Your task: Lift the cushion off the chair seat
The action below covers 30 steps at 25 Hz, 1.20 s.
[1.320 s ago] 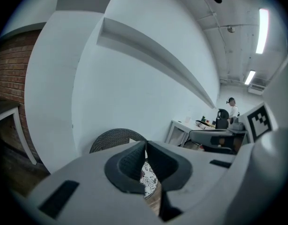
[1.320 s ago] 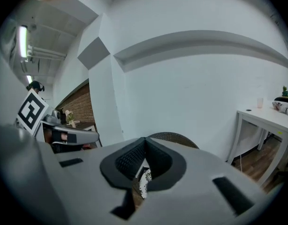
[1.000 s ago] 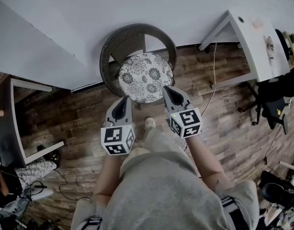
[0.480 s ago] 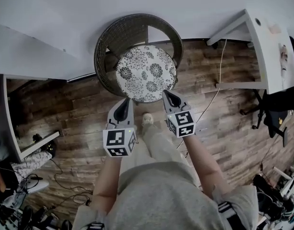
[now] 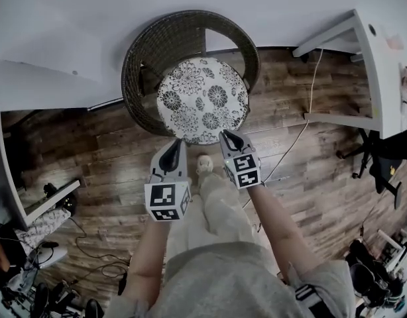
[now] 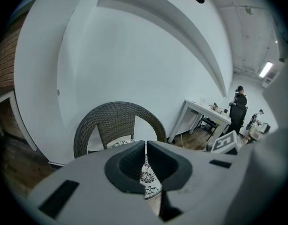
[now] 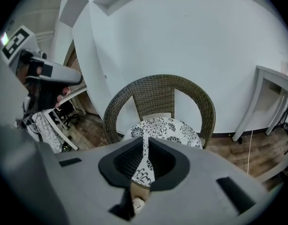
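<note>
A round white cushion [image 5: 202,98] with a black flower print lies on the seat of a dark wicker chair [image 5: 140,65] against the white wall. My left gripper [image 5: 175,144] hovers just short of the cushion's front left edge, shut and empty. My right gripper [image 5: 228,136] hovers at the front right edge, apart from the fabric. Its jaws have just been opening and stand a narrow slit apart with nothing between them. In the left gripper view the cushion [image 6: 148,178] shows through the slit. The right gripper view has the cushion [image 7: 165,125] and chair back [image 7: 158,86] straight ahead.
A white desk [image 5: 382,65] stands at the right with a cable [image 5: 303,111] trailing over the wooden floor. A black office chair [image 5: 379,158] sits beyond it. My shoe [image 5: 203,166] rests just before the wicker chair. A white shelf [image 5: 48,204] and clutter lie at the left.
The chair and cushion have grown larger in the head view. Both grippers have come closer to the cushion's front edge.
</note>
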### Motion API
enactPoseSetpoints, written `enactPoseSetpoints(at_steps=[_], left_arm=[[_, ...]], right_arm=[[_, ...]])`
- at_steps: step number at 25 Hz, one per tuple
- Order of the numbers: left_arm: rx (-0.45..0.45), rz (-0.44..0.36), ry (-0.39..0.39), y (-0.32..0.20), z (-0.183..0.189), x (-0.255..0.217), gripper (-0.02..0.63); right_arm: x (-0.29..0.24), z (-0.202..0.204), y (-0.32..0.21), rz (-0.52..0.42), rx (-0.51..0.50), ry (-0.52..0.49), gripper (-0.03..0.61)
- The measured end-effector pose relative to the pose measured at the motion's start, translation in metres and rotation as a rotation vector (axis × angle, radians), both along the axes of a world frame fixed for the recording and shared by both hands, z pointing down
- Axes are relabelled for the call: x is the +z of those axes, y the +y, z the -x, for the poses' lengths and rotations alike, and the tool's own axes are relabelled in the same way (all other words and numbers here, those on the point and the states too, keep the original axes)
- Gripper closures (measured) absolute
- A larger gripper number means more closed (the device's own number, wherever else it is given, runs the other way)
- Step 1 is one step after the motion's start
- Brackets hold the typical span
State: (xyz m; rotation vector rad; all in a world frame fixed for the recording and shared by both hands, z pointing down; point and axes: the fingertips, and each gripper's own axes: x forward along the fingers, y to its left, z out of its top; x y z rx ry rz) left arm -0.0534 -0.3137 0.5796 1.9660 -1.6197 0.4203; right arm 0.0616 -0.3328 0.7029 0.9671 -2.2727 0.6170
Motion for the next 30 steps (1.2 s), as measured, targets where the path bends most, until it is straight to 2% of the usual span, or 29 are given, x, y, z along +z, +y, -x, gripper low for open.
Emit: enactPoseSetpoints(at_steps=[6, 12, 30], left_arm=[[-0.009, 0.033, 0.005, -0.002, 0.000, 0.033, 0.598], [-0.021, 0.060, 0.018, 0.005, 0.001, 0.060, 0.598], [-0.031, 0.080, 0.047, 0.014, 0.006, 0.114, 0.598]], right_arm=[[0.065, 0.003, 0.007, 0.060, -0.053, 0.075, 0.506], [0.121, -0.003, 0.019, 0.128, -0.051, 0.128, 0.483], [0.225, -0.017, 0.042, 0.233, -0.066, 0.252, 0.420]])
